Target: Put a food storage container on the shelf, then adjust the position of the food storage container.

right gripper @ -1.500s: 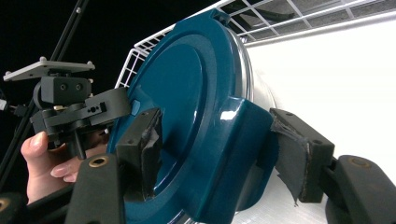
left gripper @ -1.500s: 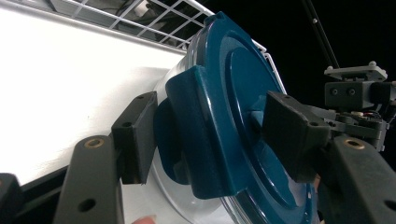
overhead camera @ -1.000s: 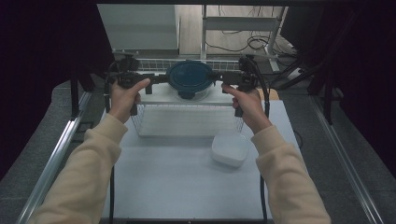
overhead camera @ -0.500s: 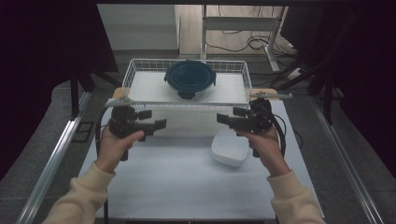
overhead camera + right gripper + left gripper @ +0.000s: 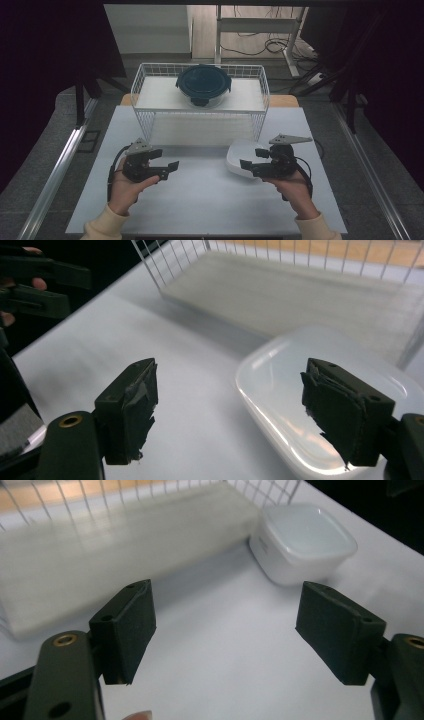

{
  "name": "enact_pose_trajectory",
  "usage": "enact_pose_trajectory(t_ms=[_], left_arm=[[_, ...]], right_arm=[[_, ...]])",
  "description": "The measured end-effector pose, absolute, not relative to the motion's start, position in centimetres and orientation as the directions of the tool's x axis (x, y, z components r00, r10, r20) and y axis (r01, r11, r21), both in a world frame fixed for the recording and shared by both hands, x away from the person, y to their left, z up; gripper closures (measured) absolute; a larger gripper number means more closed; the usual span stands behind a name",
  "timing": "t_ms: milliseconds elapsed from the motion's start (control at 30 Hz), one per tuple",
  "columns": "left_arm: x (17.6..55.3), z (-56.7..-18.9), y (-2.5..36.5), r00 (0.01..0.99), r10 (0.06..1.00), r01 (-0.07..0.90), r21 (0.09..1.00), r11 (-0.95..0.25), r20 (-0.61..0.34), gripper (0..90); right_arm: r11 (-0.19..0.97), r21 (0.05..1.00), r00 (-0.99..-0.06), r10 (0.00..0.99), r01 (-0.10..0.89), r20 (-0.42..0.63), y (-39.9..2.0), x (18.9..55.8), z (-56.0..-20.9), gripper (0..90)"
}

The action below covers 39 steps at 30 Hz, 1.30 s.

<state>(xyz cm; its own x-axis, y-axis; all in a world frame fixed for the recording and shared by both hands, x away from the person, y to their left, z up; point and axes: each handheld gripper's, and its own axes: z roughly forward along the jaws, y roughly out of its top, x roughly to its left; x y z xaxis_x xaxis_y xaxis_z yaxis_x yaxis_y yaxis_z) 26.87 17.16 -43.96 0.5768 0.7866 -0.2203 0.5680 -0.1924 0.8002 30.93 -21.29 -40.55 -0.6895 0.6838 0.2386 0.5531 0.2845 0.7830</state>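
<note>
A white wire basket (image 5: 200,125) stands at the back of the white table, and a dark blue round lidded container (image 5: 202,82) rests in it. A white square container (image 5: 239,156) (image 5: 302,540) (image 5: 295,365) lies in front of the basket's right end. My left gripper (image 5: 169,170) (image 5: 225,615) hovers open at the near left, aimed toward the white container, with nothing between its jaws. My right gripper (image 5: 251,159) (image 5: 227,385) is right beside the white container. Its jaws have just been closing a little but stand open, with bare table between them and nothing pressed.
A pale flat slab (image 5: 125,535) lies in the basket's bottom. The table top (image 5: 200,210) stretches bare between the hands and toward the near edge. Metal rails (image 5: 55,175) run along both sides of the table, with cables on the floor behind.
Both hands have drawn back from the basket's two ends to the near part of the table and come lower. The right gripper now sits by the white container.
</note>
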Motion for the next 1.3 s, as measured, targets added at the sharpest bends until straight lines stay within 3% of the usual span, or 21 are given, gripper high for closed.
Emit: enact_pose_trajectory(t_ms=[233,700,1300], left_arm=[[26.3,-44.9,17.6,0.573,0.791,0.591,0.777,-0.219,-0.213,24.0],[25.6,-44.9,18.2,0.558,0.803,0.597,0.773,-0.216,-0.207,22.4],[26.0,-45.7,18.7,0.554,0.800,0.623,0.752,-0.215,-0.231,22.1]], right_arm=[[0.337,0.751,-0.670,0.719,0.568,0.184,-21.6,31.1,-41.9,23.1],[0.348,0.723,-0.660,0.725,0.597,0.197,-21.9,31.9,-42.6,28.9],[0.365,0.697,-0.635,0.754,0.617,0.167,-22.9,33.4,-43.2,49.4]])
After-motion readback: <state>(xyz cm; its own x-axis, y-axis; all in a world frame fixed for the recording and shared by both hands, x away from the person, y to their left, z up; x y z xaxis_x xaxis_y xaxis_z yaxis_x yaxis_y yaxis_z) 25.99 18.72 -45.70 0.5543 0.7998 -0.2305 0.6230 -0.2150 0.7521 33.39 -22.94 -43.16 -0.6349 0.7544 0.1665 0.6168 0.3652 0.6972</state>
